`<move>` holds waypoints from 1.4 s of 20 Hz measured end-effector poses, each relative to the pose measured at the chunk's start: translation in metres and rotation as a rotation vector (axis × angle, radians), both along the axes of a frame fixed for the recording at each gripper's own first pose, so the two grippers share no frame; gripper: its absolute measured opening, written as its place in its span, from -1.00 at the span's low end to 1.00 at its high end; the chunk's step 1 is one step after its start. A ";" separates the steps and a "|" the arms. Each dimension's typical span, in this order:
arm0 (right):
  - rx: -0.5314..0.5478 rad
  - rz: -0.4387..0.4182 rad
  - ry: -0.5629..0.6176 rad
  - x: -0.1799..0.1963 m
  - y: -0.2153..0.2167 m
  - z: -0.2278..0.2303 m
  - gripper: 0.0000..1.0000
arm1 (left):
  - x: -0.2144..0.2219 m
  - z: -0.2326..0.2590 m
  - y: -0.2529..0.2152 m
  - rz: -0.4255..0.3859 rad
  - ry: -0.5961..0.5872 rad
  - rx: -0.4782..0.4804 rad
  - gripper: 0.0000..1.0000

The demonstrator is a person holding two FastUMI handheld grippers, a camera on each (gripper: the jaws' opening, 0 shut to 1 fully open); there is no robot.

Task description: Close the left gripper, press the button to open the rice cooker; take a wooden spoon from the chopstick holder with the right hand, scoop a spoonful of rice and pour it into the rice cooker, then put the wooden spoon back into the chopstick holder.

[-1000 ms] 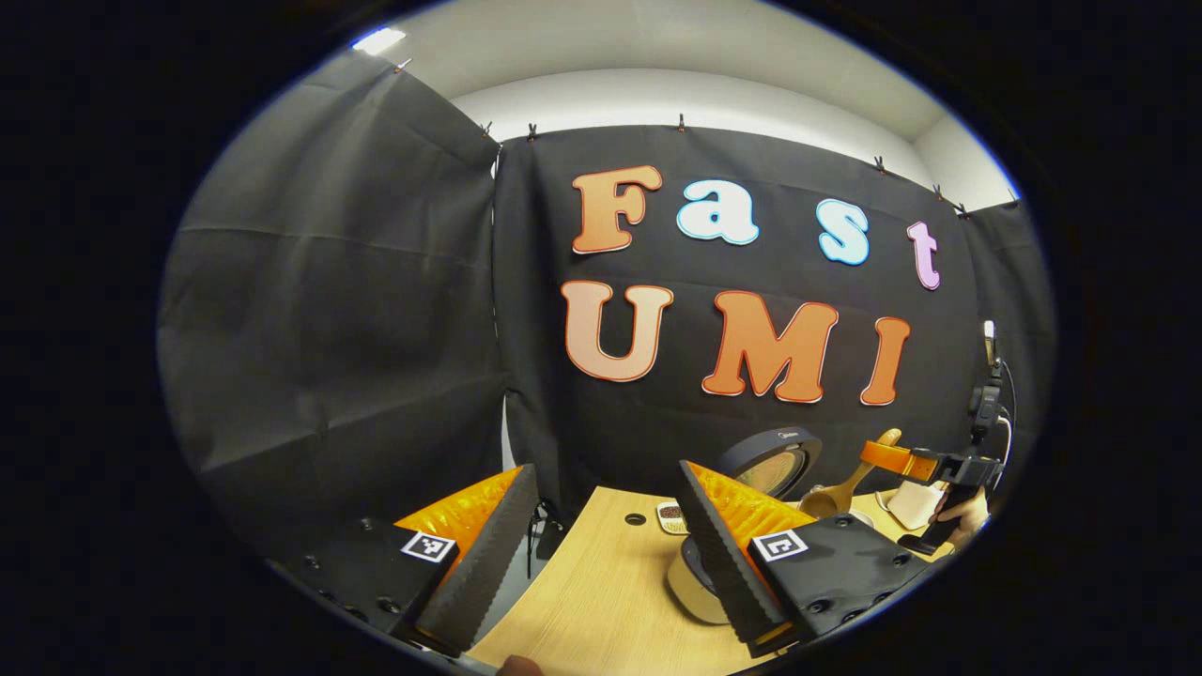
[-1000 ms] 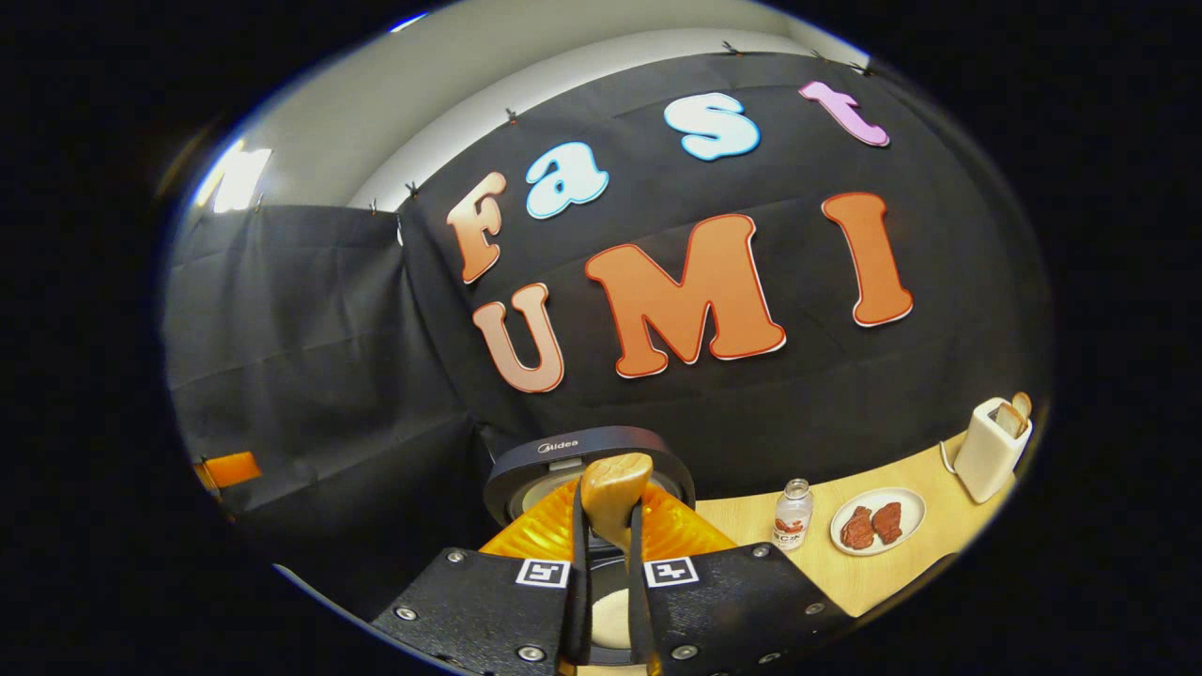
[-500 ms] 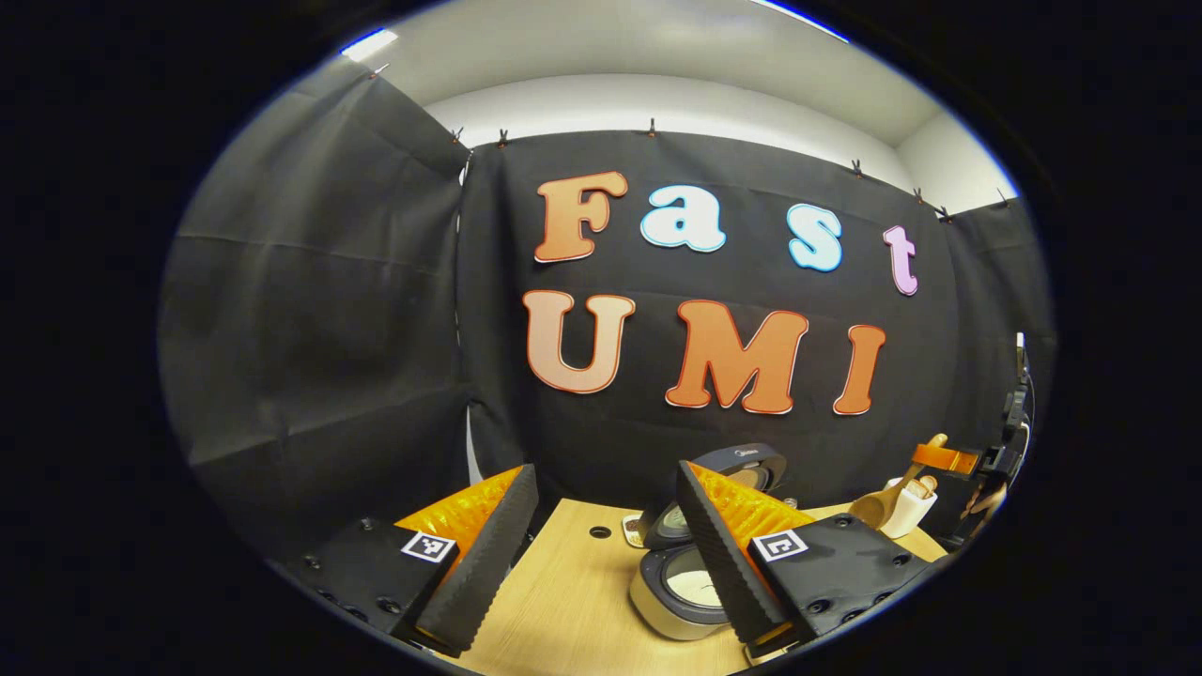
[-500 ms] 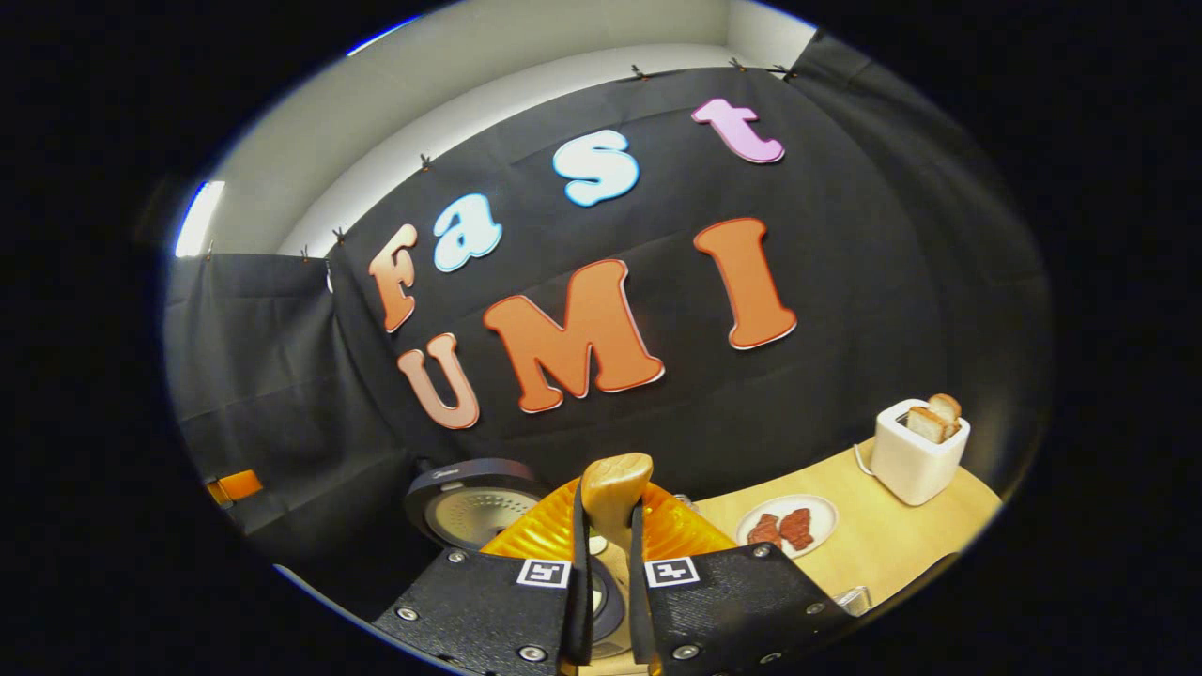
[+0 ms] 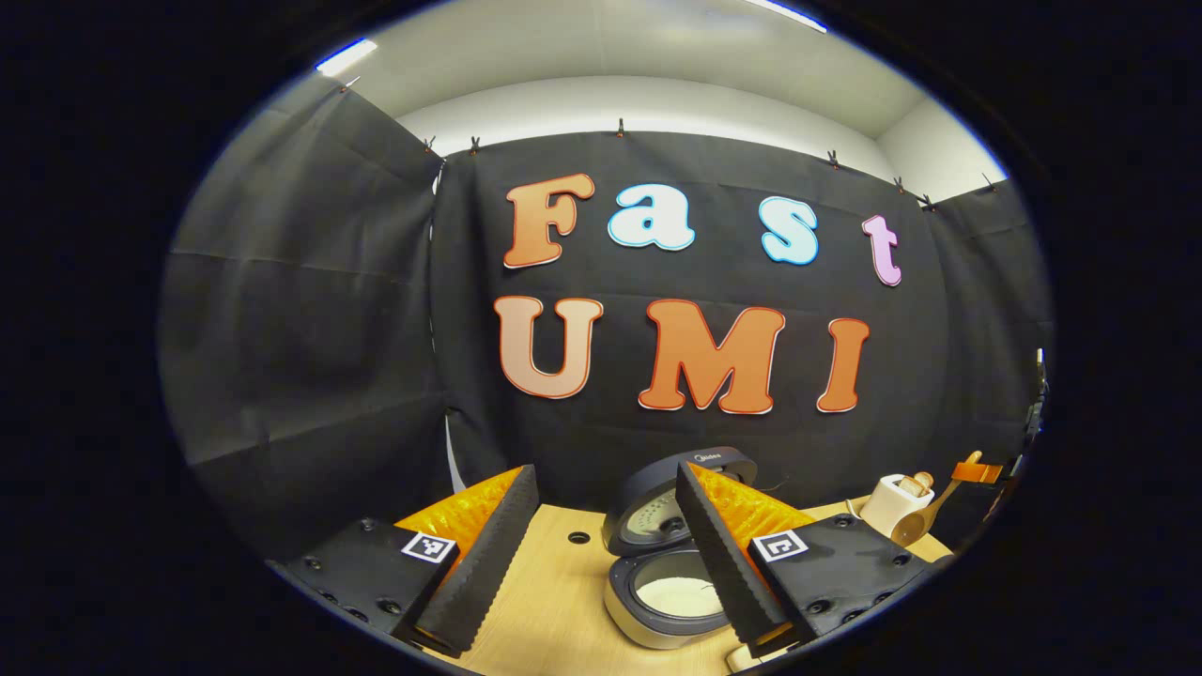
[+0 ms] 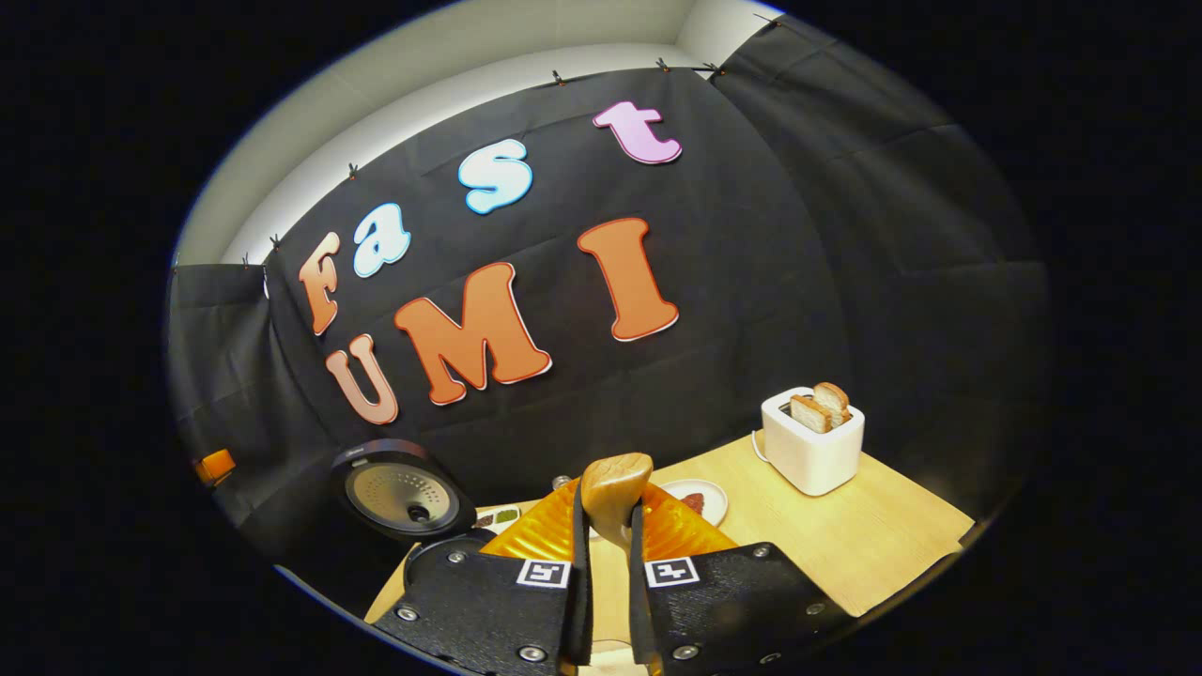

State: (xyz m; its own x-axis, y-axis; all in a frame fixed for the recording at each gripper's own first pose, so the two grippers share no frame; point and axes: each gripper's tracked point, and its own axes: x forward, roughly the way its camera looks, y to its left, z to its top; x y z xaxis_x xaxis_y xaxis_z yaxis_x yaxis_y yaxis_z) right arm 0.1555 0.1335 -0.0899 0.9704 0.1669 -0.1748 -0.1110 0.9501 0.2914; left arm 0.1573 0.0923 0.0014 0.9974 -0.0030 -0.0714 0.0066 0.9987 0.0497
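The wooden spoon point(image 6: 615, 488) is clamped between the right gripper point(image 6: 608, 601) fingers. The left gripper point(image 5: 601, 554) fingers are held wide above the open rice cooker point(image 5: 667, 591), apparently near the bench point(image 5: 554, 610) back edge.

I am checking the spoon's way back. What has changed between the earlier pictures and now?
The right gripper carried the wooden spoon away from over the rice cooker, toward the toaster side of the table. In the left gripper view the cooker slid toward the middle, so the left gripper turned or shifted too. Unchanged: right gripper shut on the spoon, left gripper open, cooker lid up.
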 end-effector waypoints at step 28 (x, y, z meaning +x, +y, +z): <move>0.031 0.030 0.338 0.008 -0.077 -0.183 -0.07 | -0.042 -0.014 -0.065 0.133 0.047 -0.009 0.96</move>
State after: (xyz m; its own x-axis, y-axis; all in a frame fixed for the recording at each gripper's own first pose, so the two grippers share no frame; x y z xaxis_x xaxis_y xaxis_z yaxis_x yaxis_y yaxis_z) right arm 0.1639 0.0563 -0.2728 0.8530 0.2049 -0.4800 -0.0311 0.9380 0.3451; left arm 0.1150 0.0271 -0.0122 0.9846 0.1281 -0.1187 -0.1237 0.9914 0.0437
